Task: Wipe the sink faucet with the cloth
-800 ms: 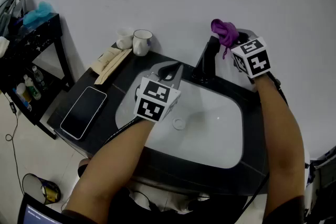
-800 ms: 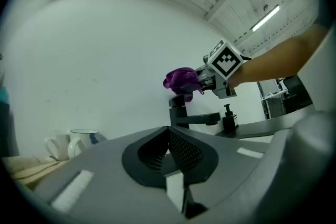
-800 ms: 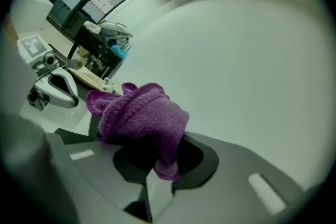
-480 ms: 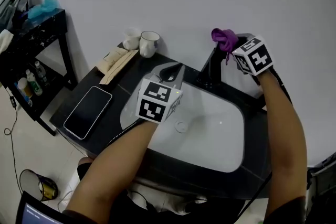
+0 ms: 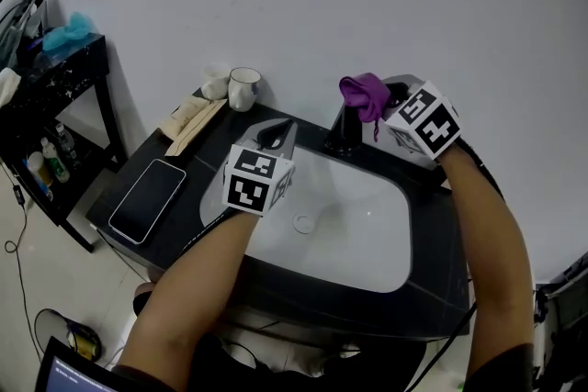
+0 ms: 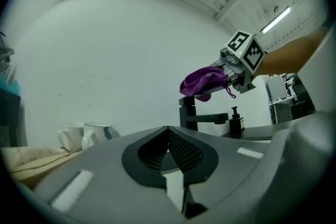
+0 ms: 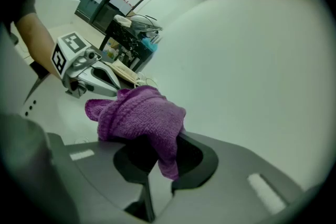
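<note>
A black faucet (image 5: pixel 345 129) stands at the back rim of the white sink (image 5: pixel 367 239). My right gripper (image 5: pixel 384 108) is shut on a bunched purple cloth (image 5: pixel 364 93), which sits at the top of the faucet. The cloth (image 7: pixel 140 115) fills the right gripper view, and the cloth (image 6: pixel 205 82) covers the faucet (image 6: pixel 195 118) top in the left gripper view. My left gripper (image 5: pixel 278 133) hovers over the sink's left back part, jaws closed with nothing between them, pointing toward the faucet.
On the dark counter (image 5: pixel 207 156) left of the sink lie a phone (image 5: pixel 147 200), two mugs (image 5: pixel 234 85) and a beige folded item (image 5: pixel 188 119). A black shelf rack (image 5: pixel 46 115) stands at far left. The wall is close behind the faucet.
The right gripper with the cloth has moved left and down onto the faucet top. The left gripper has shifted slightly left.
</note>
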`<action>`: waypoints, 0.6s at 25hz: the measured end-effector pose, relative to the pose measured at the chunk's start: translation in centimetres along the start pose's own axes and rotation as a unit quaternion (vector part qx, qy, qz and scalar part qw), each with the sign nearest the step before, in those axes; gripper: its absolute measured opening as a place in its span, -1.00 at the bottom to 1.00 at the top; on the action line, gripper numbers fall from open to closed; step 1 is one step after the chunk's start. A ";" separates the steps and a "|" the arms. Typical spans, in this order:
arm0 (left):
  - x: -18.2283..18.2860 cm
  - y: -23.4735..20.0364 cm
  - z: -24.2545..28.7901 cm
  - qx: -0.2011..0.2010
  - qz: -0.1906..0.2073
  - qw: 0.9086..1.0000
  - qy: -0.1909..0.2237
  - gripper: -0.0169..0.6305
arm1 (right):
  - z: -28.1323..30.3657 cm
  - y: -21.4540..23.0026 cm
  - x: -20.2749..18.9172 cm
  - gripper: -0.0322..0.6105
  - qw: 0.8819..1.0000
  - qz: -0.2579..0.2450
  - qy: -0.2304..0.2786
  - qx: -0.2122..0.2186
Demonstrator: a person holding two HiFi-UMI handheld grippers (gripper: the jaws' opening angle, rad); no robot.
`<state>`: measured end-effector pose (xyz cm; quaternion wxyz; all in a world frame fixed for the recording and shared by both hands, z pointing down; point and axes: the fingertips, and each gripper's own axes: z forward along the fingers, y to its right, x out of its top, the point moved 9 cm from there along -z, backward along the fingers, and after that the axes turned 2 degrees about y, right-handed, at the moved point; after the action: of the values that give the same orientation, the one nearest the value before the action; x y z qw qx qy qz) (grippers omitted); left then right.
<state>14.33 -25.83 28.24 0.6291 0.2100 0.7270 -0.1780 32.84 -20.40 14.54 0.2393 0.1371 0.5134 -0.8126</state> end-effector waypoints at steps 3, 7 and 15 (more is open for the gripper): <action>-0.1 -0.2 -0.2 0.009 -0.001 1.000 -0.005 -0.89 | -1.7 -1.6 0.7 -0.71 1.000 -0.019 0.001 0.018; -0.4 -0.3 -0.2 0.016 0.000 1.000 -0.009 -0.89 | -3.2 -3.7 0.6 -0.71 0.998 -0.038 -0.001 0.042; -0.3 0.1 -0.1 0.011 0.015 1.000 -0.014 -0.89 | -2.8 -5.9 -1.6 -0.71 0.997 -0.064 -0.024 0.040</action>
<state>14.32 -25.72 28.58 0.6398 0.2253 0.7126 -0.1792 30.97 -15.33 18.62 0.1933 0.0934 0.4821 -0.8494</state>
